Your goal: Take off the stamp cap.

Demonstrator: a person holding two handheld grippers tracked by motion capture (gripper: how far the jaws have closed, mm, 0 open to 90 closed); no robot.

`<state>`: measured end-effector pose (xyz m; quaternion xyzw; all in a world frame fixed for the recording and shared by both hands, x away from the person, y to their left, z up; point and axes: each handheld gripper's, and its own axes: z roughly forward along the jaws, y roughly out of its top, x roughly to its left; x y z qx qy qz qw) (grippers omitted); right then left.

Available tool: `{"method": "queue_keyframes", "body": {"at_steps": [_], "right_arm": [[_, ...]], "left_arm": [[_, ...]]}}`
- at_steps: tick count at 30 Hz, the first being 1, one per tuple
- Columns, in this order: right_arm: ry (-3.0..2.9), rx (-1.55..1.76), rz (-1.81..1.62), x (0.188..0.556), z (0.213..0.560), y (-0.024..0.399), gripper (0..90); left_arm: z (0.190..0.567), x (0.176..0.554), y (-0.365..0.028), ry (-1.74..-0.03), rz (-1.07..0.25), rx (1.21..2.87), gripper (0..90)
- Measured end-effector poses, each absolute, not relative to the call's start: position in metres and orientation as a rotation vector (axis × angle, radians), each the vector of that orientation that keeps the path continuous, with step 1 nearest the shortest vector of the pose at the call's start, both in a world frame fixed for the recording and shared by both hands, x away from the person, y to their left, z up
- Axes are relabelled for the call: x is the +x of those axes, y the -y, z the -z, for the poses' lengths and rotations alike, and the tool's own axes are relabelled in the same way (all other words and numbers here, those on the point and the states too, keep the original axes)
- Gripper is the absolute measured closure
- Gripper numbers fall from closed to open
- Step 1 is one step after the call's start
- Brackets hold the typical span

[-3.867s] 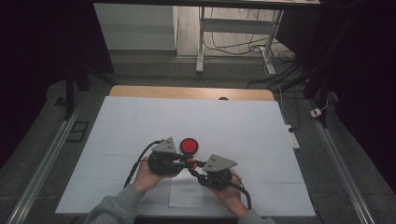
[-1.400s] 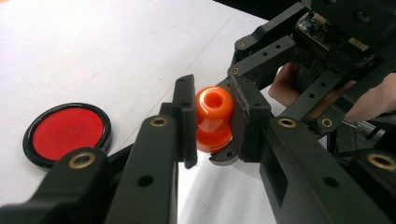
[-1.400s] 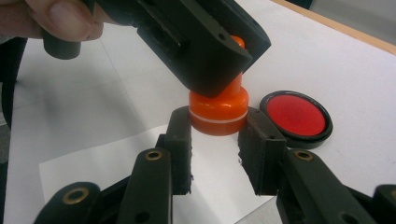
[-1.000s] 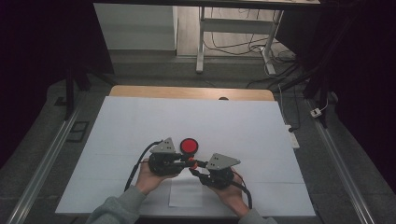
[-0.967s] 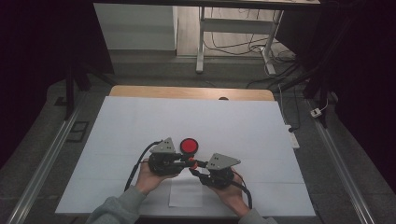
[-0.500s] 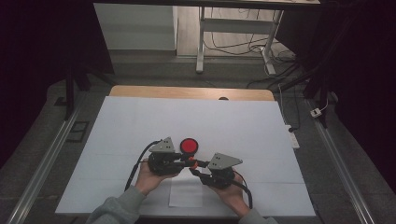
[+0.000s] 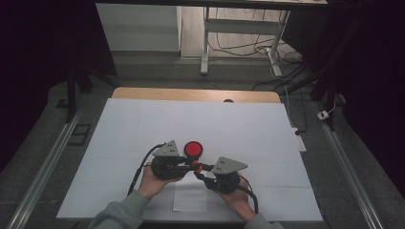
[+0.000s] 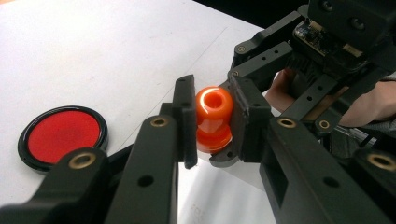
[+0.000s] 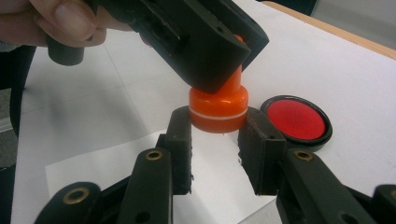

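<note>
Both grippers meet on one small orange stamp at the lower centre of the high view, over a white paper sheet [image 7: 191, 202] on the white table cover [image 7: 143, 124]; at lower left of that view the left gripper [image 7: 190, 165] comes in from the left, and in the left gripper view its jaws are closed on the stamp's knobbed handle, the orange stamp [image 8: 214, 119] pinched between the two pads at frame centre, its holed top facing the camera; to the right, the right gripper [image 7: 201, 172] enters from the lower right of the high view; in the right gripper view its jaws flank the stamp's wide base at frame centre, the pads seated against either side of the collar with the pale ring, so this gripper is judged closed on the base, though contact on the right pad is hard to confirm; the stamp's long axis stands roughly upright above the sheet, handle uppermost in the left gripper, base lowest in the right gripper; the base sits just above the paper, and contact with the sheet cannot be confirmed; a round red ink pad [image 7: 193, 149] in a black rim lies on the cover just beyond the grippers, at centre of the high view and at right of the right gripper view; the left gripper is the nearer to it; any coming separation or inking move would run along that upright axis.
</note>
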<state>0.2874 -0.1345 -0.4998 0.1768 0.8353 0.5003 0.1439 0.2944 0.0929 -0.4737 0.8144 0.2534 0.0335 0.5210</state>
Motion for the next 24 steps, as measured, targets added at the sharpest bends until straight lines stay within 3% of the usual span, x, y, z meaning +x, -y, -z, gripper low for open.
{"method": "queue_keyframes", "body": {"at_steps": [15,19,24], "right_arm": [[-2.406,0.517,-1.412,0.287,0.502,0.133,65.1],[-2.468,0.486,-1.29,0.286,0.515,0.131,65.1],[-2.439,0.506,-1.367,0.287,0.508,0.127,65.0]], "left_arm": [[0.476,0.295,-0.092,-0.604,-0.091,1.967,72.9],[0.461,0.297,-0.112,-0.636,-0.146,1.859,72.9],[0.463,0.291,-0.105,-0.607,-0.159,1.915,72.9]]}}
